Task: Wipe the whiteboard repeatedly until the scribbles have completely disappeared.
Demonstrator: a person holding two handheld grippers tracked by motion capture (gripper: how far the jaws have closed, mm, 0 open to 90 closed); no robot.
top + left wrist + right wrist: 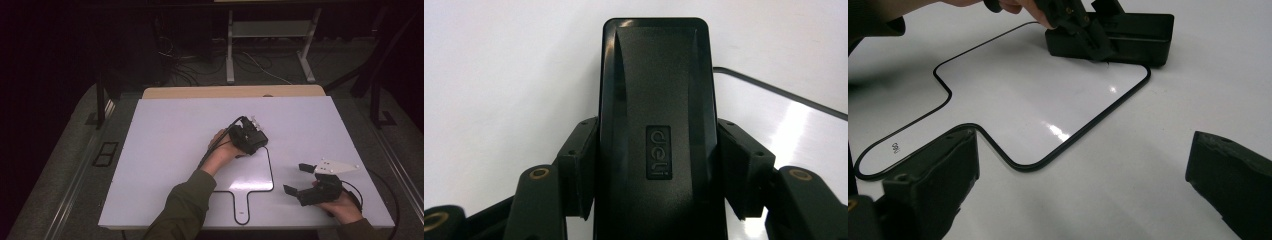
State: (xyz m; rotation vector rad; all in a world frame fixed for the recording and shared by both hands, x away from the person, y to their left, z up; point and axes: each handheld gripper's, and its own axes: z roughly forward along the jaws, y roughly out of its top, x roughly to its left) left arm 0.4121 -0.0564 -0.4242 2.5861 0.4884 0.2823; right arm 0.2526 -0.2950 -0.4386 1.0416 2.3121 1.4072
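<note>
Left gripper point(256, 141), jaws clamped on the two long sides of a black deli eraser point(656, 125). The eraser rests at the far right corner of the paddle-shaped whiteboard point(1013, 95), which lies near the table's point(165, 130) near edge. Right gripper point(300, 179), jaws spread wide and empty, hovers off the board's right edge. Judgement: grasp achieved; board face appears clean, so wiping seems done or barely needed.

A dim lab or test room: a white table point(165, 150) on grey carpet, with cables point(200, 67) trailing around a bare desk frame point(270, 45) at the far side.
</note>
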